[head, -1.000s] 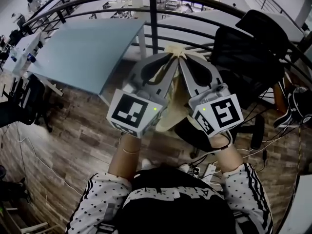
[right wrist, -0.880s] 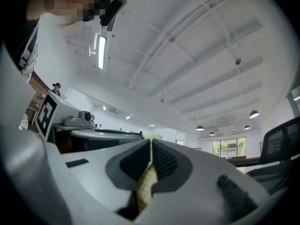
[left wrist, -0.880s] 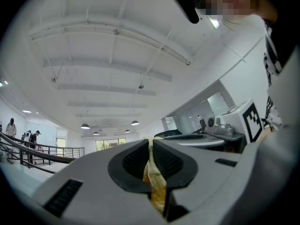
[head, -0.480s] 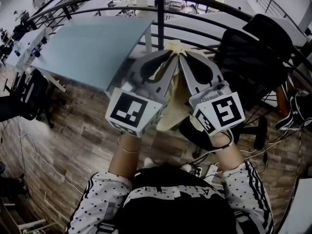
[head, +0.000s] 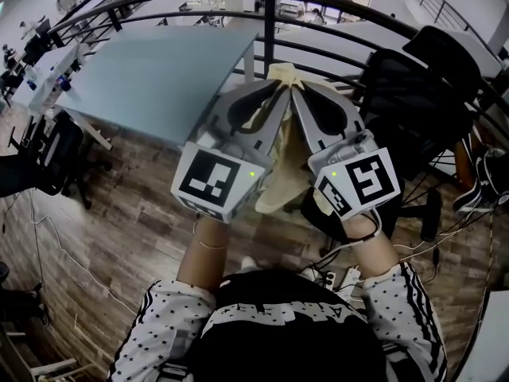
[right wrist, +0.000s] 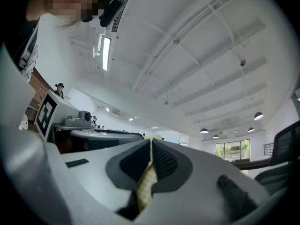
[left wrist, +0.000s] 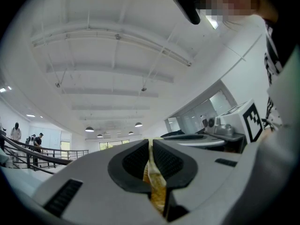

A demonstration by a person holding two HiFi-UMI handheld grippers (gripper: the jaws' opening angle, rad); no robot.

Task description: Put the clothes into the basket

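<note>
My tongs, left gripper [head: 276, 94] and right gripper [head: 299, 95], are both pinching the yellowish garment [head: 285, 180] tight, lifted just before the railing [head: 270, 22]; I am seeing no basket, so dropping it in is remaining

Left gripper [head: 275, 94] and right gripper [head: 297, 94] sitting side by side, tips near each other, both pinching the same cloth [head: 283, 183]. Cloth hanging between and beneath them. Table [head: 151, 78] lying ahead to left; chair [head: 402, 94] standing to right; railing [head: 270, 22] running behind both.
</note>
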